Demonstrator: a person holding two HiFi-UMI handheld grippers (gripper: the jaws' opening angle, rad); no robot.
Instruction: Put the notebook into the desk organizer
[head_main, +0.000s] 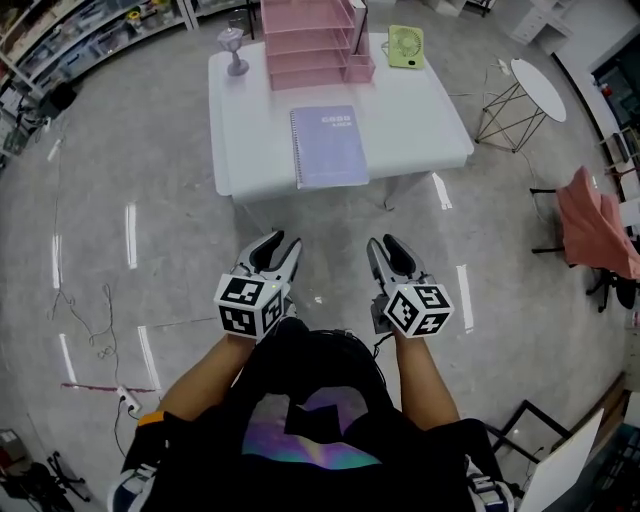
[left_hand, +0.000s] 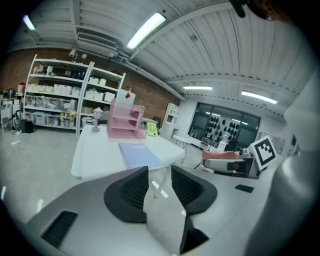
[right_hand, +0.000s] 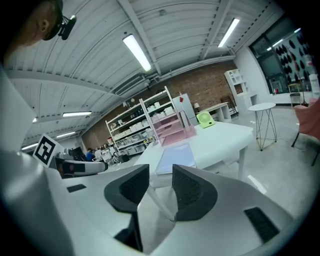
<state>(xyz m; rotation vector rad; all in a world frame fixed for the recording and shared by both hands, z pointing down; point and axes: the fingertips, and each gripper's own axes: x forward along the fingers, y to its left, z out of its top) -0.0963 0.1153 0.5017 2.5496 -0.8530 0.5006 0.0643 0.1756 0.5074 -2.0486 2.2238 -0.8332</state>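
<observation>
A lilac spiral notebook (head_main: 328, 146) lies flat near the front edge of the white table (head_main: 420, 120). Behind it, at the table's back, stands the pink tiered desk organizer (head_main: 310, 45). My left gripper (head_main: 278, 240) and right gripper (head_main: 385, 243) hover side by side over the floor, short of the table and pointing at it. Both stand open with nothing between their jaws. In the left gripper view the notebook (left_hand: 139, 155) and organizer (left_hand: 125, 120) lie beyond the open jaws (left_hand: 160, 172). The right gripper view shows the notebook (right_hand: 176, 157) and organizer (right_hand: 172, 127) ahead of its jaws (right_hand: 161, 172).
A green fan (head_main: 405, 46) and a small grey goblet-shaped stand (head_main: 233, 50) flank the organizer. A round white side table (head_main: 535, 90) and a chair draped in pink cloth (head_main: 595, 225) stand to the right. Cables (head_main: 100, 320) trail on the floor at left.
</observation>
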